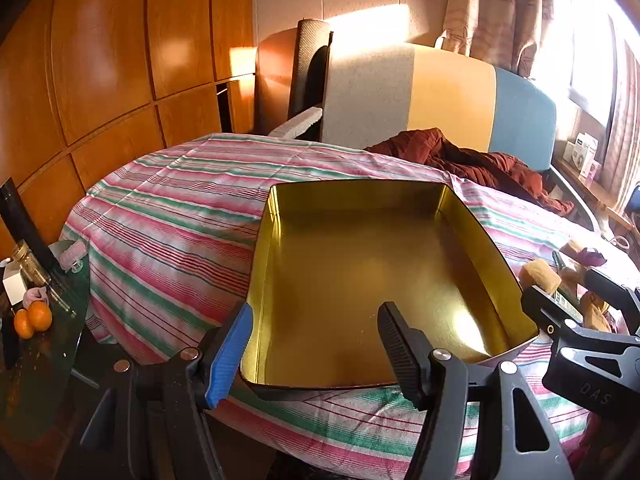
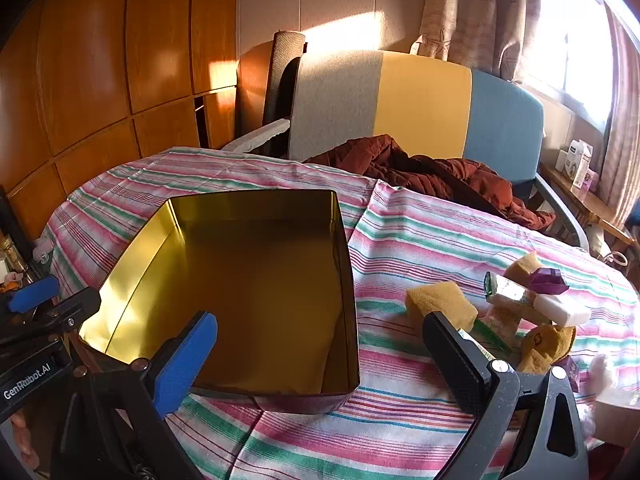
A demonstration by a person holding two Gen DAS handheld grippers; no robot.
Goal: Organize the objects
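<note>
The gold tin (image 2: 256, 292) is sitting open near the striped tablecloth's (image 2: 420, 232) near-left edge; the left gripper (image 1: 316, 344) is hovering released, jaws straddling the tin's near-left corner; the right gripper (image 2: 320, 360) is hanging released too, gripping nothing; sponges (image 2: 440, 300) and small packets (image 2: 536, 304) are clustering towards the right edge.

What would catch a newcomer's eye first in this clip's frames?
The empty gold-lined tin sits open on the striped cloth, filling mid-frame. To its right lies a heap of small items, with a yellow sponge nearest. Both the left tool and right tool hang open, holding nothing.
</note>
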